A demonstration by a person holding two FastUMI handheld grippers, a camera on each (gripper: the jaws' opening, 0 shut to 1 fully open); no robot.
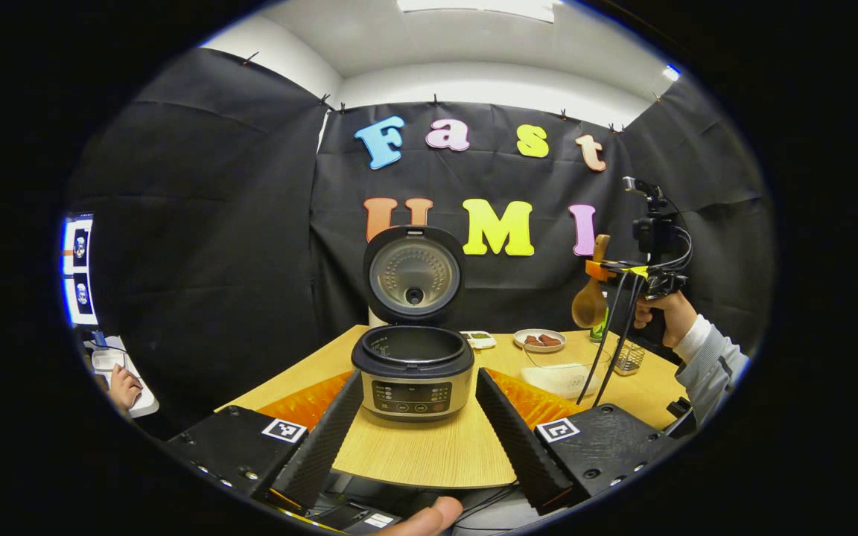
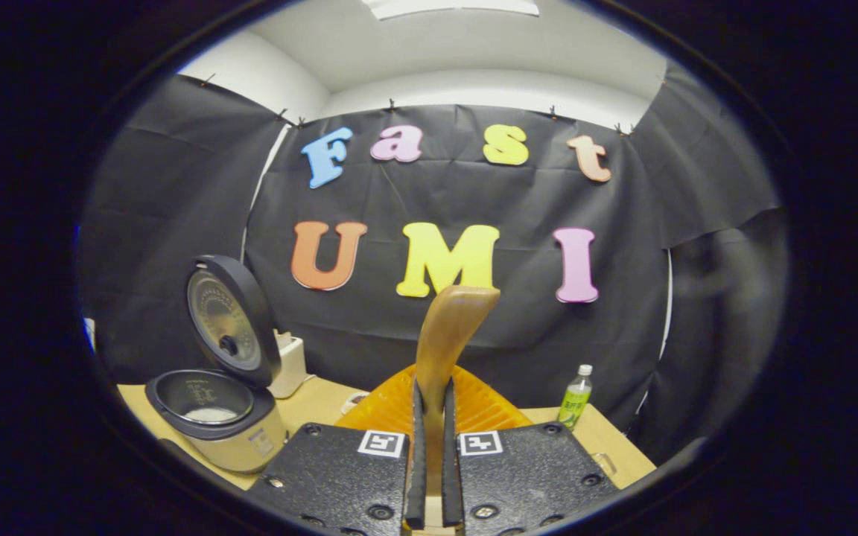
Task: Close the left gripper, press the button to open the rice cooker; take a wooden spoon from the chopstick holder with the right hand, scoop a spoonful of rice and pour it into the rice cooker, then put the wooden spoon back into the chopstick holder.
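The rice cooker (image 1: 414, 372) stands on the wooden table (image 1: 436, 454) with its lid (image 1: 414, 277) raised upright. My left gripper (image 1: 418, 381) is open just in front of it, fingers spread to either side of the cooker body without touching it. At the right, my right gripper (image 1: 626, 272) hangs high above the table, shut on the wooden spoon (image 1: 590, 299), whose bowl points down. In the right gripper view the spoon handle (image 2: 450, 327) rises between the shut fingers of the right gripper (image 2: 433, 388). The open cooker (image 2: 213, 417) sits low at the left, something pale in its pot.
A glass container of rice (image 1: 564, 374) and a wire chopstick holder (image 1: 628, 357) stand under the right gripper. A plate of food (image 1: 539, 340) and a small dish (image 1: 480, 339) lie behind. A green bottle (image 2: 575, 394) stands by the back wall. A person's hand (image 1: 124, 387) rests far left.
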